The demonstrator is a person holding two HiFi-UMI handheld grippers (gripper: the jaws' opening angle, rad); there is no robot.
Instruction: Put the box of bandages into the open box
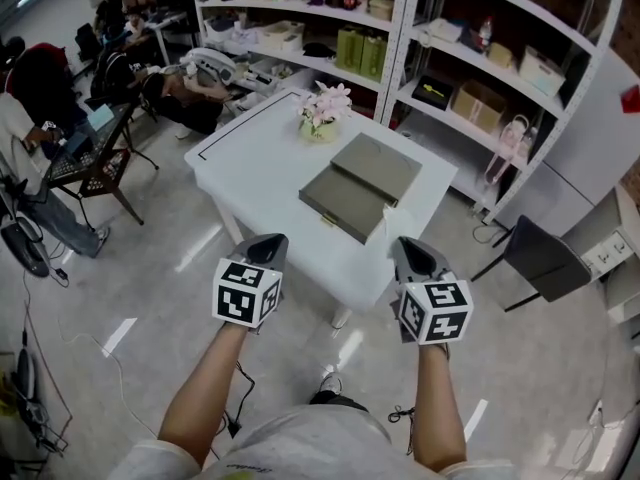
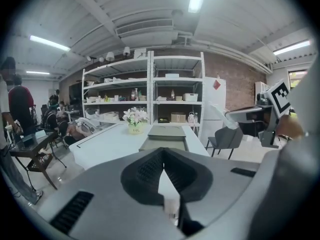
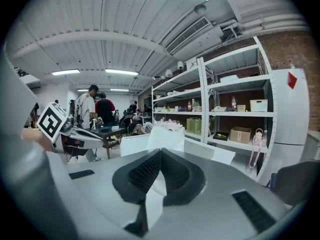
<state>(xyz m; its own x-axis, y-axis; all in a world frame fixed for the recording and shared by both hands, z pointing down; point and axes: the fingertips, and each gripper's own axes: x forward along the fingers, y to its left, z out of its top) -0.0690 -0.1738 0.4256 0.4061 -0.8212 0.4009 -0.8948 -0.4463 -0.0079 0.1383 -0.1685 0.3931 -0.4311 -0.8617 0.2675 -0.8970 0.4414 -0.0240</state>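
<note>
An olive-grey open box (image 1: 342,205) lies on the white table (image 1: 258,156), its flat lid (image 1: 378,166) lying just behind it. A small white thing (image 1: 388,222) stands at the table's front right edge beside the box; I cannot tell whether it is the box of bandages. It shows just ahead in the right gripper view (image 3: 165,134). My left gripper (image 1: 268,244) and right gripper (image 1: 408,247) hang over the floor short of the table's front edge, both shut and empty. The left gripper view looks over its shut jaws at the box (image 2: 164,143).
A pot of pink flowers (image 1: 325,109) stands at the table's far edge. Metal shelves (image 1: 455,63) run behind the table, with a white cabinet (image 1: 590,138) to the right. A dark chair (image 1: 540,258) stands right of the table. People sit at desks (image 1: 90,158) on the left.
</note>
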